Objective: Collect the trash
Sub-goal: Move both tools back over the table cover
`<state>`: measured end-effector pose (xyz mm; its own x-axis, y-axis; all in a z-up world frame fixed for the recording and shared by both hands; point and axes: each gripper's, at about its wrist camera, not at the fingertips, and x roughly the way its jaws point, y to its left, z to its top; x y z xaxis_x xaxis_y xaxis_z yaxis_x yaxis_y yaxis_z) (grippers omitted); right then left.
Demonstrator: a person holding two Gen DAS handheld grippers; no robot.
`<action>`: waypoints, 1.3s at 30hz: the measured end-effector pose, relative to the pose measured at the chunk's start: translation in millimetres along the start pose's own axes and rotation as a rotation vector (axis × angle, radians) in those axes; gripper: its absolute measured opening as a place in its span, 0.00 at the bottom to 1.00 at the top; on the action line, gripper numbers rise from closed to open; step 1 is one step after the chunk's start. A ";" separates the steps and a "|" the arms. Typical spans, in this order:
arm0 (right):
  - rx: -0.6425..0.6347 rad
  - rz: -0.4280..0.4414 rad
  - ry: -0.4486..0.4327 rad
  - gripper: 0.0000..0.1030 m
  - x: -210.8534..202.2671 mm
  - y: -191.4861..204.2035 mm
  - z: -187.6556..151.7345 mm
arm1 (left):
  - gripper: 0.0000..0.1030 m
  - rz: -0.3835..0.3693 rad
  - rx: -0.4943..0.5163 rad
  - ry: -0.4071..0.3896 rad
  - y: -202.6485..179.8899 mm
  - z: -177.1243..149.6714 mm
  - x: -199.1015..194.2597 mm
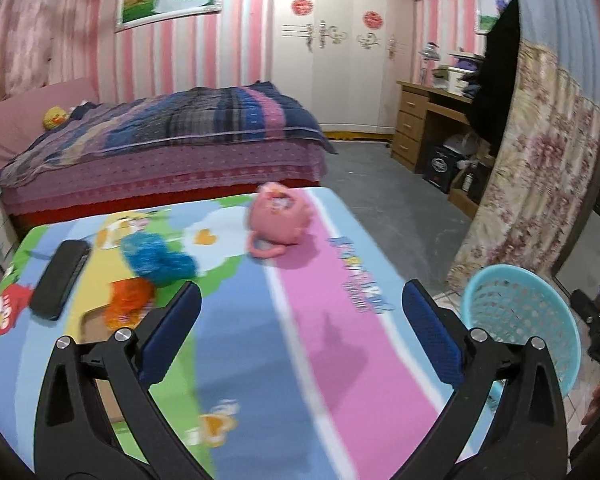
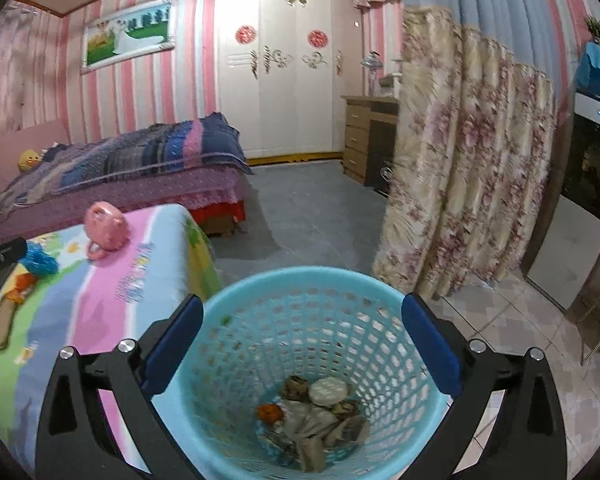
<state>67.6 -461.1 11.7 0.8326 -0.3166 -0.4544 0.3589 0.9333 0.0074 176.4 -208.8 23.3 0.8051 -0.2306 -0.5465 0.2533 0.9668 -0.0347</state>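
Note:
A light blue mesh basket (image 2: 316, 312) stands on the floor beside the table; it also shows in the left wrist view (image 1: 524, 320). Crumpled paper and scraps (image 2: 316, 416) lie at its bottom. My right gripper (image 2: 302, 340) is open and empty directly above the basket. My left gripper (image 1: 300, 332) is open and empty above the cartoon-print table cover (image 1: 284, 352). A blue crumpled wrapper (image 1: 156, 260) and an orange one (image 1: 128, 304) lie on the table left of the left gripper.
A black remote (image 1: 60, 280) lies at the table's left. A pink toy purse (image 1: 280, 220) sits at the far edge. A bed (image 1: 160, 148) stands behind the table, a flowered curtain (image 2: 460, 184) to the right, a wooden desk (image 1: 428, 128) beyond.

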 end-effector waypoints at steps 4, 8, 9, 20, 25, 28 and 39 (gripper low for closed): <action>-0.008 0.052 -0.013 0.95 -5.7 25.1 7.4 | 0.94 0.051 -0.024 -0.005 32.9 -4.6 -14.9; -0.014 0.108 -0.006 0.95 -5.0 54.8 15.2 | 0.94 0.115 -0.020 -0.013 60.0 -3.4 -22.4; -0.026 0.115 -0.007 0.95 -5.4 62.9 16.4 | 0.94 0.121 -0.030 -0.014 69.6 -2.4 -23.4; -0.091 0.188 -0.015 0.95 3.8 148.2 31.4 | 0.94 0.194 -0.102 0.014 147.5 -1.2 -11.9; -0.113 0.214 0.005 0.95 23.9 183.7 39.6 | 0.94 0.251 -0.166 0.039 184.3 -4.6 -1.0; -0.128 0.241 0.013 0.95 35.4 204.5 37.1 | 0.94 0.288 -0.199 0.051 202.2 -8.7 7.1; -0.161 0.299 0.081 0.96 72.6 242.6 5.7 | 0.94 0.357 -0.238 0.057 236.3 -20.4 27.3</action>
<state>217.4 -258.6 -14.5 0.8523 -0.0163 -0.5228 0.0274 0.9995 0.0134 247.3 15.6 -16.9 0.7870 0.1235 -0.6045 -0.1721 0.9848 -0.0229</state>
